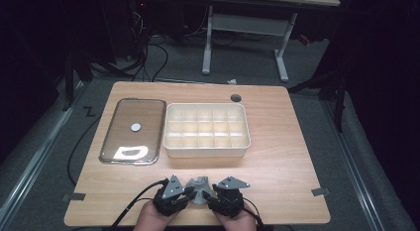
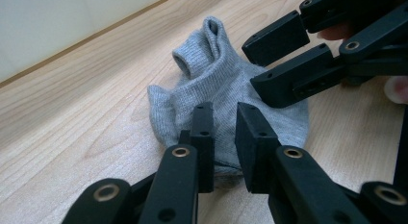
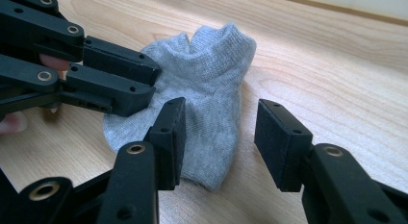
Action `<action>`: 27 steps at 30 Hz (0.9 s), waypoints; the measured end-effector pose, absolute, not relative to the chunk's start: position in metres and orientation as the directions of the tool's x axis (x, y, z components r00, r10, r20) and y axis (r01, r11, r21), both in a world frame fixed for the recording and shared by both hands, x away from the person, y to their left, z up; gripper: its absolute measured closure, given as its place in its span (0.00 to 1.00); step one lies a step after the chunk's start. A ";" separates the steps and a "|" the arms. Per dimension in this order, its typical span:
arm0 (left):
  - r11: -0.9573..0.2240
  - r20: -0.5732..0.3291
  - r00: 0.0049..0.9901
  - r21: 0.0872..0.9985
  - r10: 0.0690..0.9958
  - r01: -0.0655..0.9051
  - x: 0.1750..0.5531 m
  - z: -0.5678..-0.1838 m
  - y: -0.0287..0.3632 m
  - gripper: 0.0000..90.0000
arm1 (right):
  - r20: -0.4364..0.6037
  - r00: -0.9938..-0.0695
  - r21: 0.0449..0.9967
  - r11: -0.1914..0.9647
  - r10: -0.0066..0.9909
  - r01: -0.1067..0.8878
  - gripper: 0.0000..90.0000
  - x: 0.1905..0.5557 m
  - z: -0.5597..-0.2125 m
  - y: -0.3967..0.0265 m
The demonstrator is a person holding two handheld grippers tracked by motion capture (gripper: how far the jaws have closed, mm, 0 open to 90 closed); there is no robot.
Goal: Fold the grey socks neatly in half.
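Note:
A small grey ankle sock (image 1: 199, 185) lies crumpled on the wooden table near its front edge, between my two grippers. In the left gripper view the sock (image 2: 216, 80) has its cuff standing up. My left gripper (image 2: 226, 113) holds its jaws a narrow gap apart over the sock's near edge, and I see no fabric pinched between them. My right gripper (image 3: 221, 106) is open wide, with the sock's (image 3: 211, 75) toe end lying loose between its pads. Each gripper shows in the other's view: the right gripper (image 2: 252, 65) and the left gripper (image 3: 155, 83). Both tips reach the sock from opposite sides.
A white box (image 1: 207, 150) divided into several compartments stands mid-table. To its left is a shiny metal tray (image 1: 106, 142) holding a small round disc (image 1: 135, 126). A cable hole (image 1: 236, 97) sits at the table's back. Bare wood runs along the front right.

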State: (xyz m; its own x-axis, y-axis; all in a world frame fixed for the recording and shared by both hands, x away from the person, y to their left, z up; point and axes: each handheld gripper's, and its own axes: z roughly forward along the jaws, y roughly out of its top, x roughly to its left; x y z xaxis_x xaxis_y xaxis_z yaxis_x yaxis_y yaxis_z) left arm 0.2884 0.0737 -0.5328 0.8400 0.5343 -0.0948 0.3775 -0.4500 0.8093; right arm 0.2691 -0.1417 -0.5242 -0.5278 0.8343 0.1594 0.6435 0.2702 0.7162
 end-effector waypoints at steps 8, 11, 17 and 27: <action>-0.453 -0.088 0.841 0.810 0.534 0.372 0.288 -0.533 0.073 0.85 | 0.233 -0.533 0.694 0.245 0.813 0.677 0.70 0.272 -0.528 -0.145; -0.455 -0.087 0.842 0.809 0.532 0.371 0.288 -0.533 0.073 0.85 | 0.248 -0.538 0.688 0.244 0.805 0.683 0.75 0.273 -0.528 -0.146; -0.457 -0.085 0.841 0.808 0.534 0.372 0.288 -0.533 0.073 0.86 | 0.220 -0.570 0.692 0.284 0.792 0.663 0.90 0.272 -0.526 -0.144; -0.458 -0.080 0.838 0.807 0.541 0.373 0.289 -0.533 0.071 0.90 | 0.134 -0.641 0.761 0.336 0.756 0.555 0.93 0.258 -0.501 -0.129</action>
State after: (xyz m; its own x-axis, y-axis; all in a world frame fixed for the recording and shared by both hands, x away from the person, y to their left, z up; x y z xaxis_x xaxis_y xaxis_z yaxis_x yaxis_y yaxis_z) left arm 0.2886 0.0710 -0.5332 0.8375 0.5406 -0.0798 0.3728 -0.4584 0.8068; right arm 0.2578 -0.1294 -0.5009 -0.6410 0.7558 0.1337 0.5546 0.3356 0.7615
